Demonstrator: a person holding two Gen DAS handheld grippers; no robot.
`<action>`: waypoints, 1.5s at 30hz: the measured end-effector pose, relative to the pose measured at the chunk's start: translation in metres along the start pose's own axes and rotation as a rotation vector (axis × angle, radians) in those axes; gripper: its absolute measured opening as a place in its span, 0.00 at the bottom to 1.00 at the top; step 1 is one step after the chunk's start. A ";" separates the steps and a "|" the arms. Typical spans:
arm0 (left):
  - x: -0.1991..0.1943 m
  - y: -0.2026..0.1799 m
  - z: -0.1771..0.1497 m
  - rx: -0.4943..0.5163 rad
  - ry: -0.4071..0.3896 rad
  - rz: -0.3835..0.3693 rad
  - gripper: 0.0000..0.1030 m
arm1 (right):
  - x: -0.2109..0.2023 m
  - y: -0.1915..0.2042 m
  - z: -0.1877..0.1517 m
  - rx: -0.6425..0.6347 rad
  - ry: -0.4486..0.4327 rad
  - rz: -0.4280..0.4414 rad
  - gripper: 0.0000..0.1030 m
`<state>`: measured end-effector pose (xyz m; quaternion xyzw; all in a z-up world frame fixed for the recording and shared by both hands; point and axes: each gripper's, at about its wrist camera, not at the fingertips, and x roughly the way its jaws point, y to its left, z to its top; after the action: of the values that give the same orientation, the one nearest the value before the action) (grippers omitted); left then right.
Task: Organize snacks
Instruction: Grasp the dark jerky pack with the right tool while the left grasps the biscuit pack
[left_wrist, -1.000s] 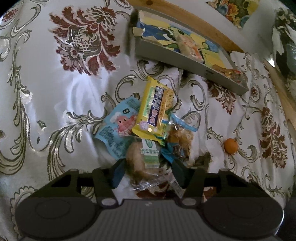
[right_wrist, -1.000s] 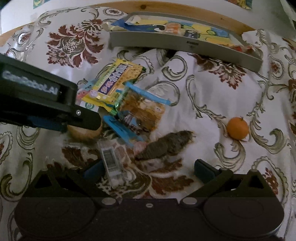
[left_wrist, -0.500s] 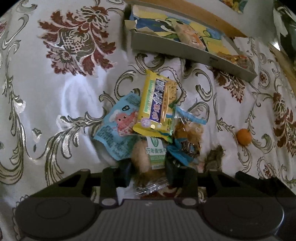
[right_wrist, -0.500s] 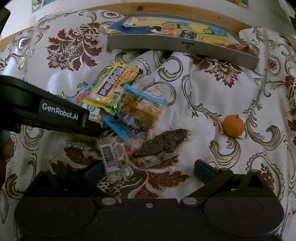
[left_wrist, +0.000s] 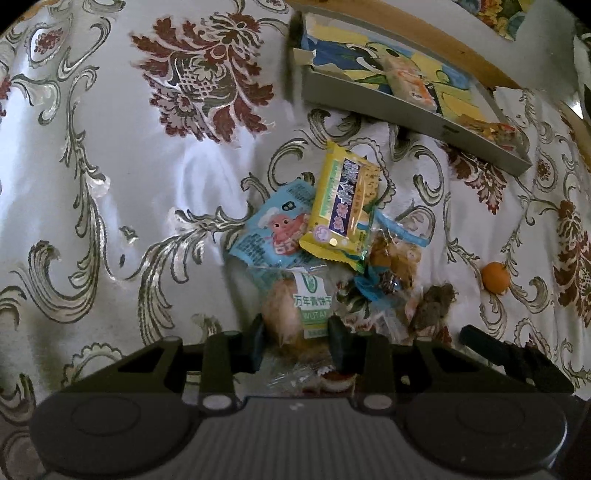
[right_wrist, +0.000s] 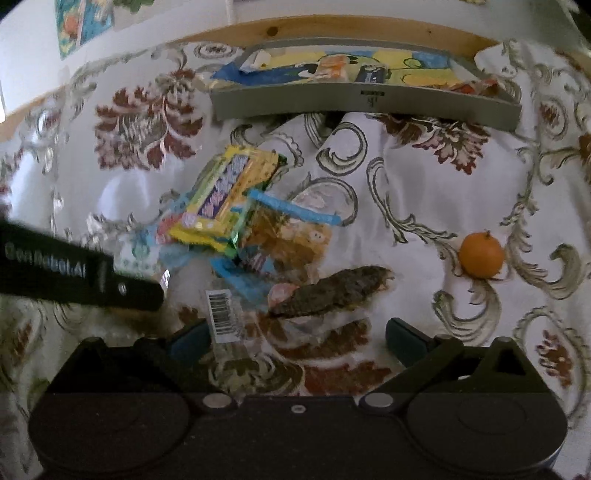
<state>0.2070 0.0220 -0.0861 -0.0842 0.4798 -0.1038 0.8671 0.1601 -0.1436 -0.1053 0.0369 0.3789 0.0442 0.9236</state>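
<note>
A heap of snack packets lies on the flowered cloth: a yellow packet (left_wrist: 343, 206), a blue packet with a pink figure (left_wrist: 273, 232) and a clear blue-edged bag of brown snacks (left_wrist: 395, 258). My left gripper (left_wrist: 295, 345) is shut on a clear biscuit packet with a green label (left_wrist: 310, 306) at the heap's near edge. In the right wrist view that gripper shows as a black bar (right_wrist: 74, 273) at the left. My right gripper (right_wrist: 299, 338) is open over a dark brown snack in clear wrap (right_wrist: 332, 291) and a barcode label (right_wrist: 225, 314), touching neither.
A grey tray (left_wrist: 406, 110) holding several packets stands at the far side against a wooden edge (right_wrist: 332, 31). A small orange (right_wrist: 480, 254) lies alone on the cloth to the right. The cloth is creased and bare to the left of the heap.
The left gripper's fingers have come together onto the green-label biscuit packet. The right gripper has stayed open and drawn back slightly.
</note>
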 end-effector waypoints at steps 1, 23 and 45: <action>0.001 0.000 0.000 -0.005 0.000 -0.002 0.37 | 0.000 -0.004 0.002 0.031 -0.004 0.023 0.97; 0.001 0.012 0.005 -0.101 0.003 -0.019 0.37 | 0.011 -0.044 0.011 0.319 -0.017 0.131 0.67; 0.004 0.013 0.005 -0.105 0.003 -0.022 0.37 | 0.036 -0.070 0.024 0.630 -0.024 0.266 0.69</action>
<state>0.2151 0.0333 -0.0899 -0.1349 0.4849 -0.0880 0.8596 0.2068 -0.2102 -0.1205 0.3700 0.3551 0.0446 0.8573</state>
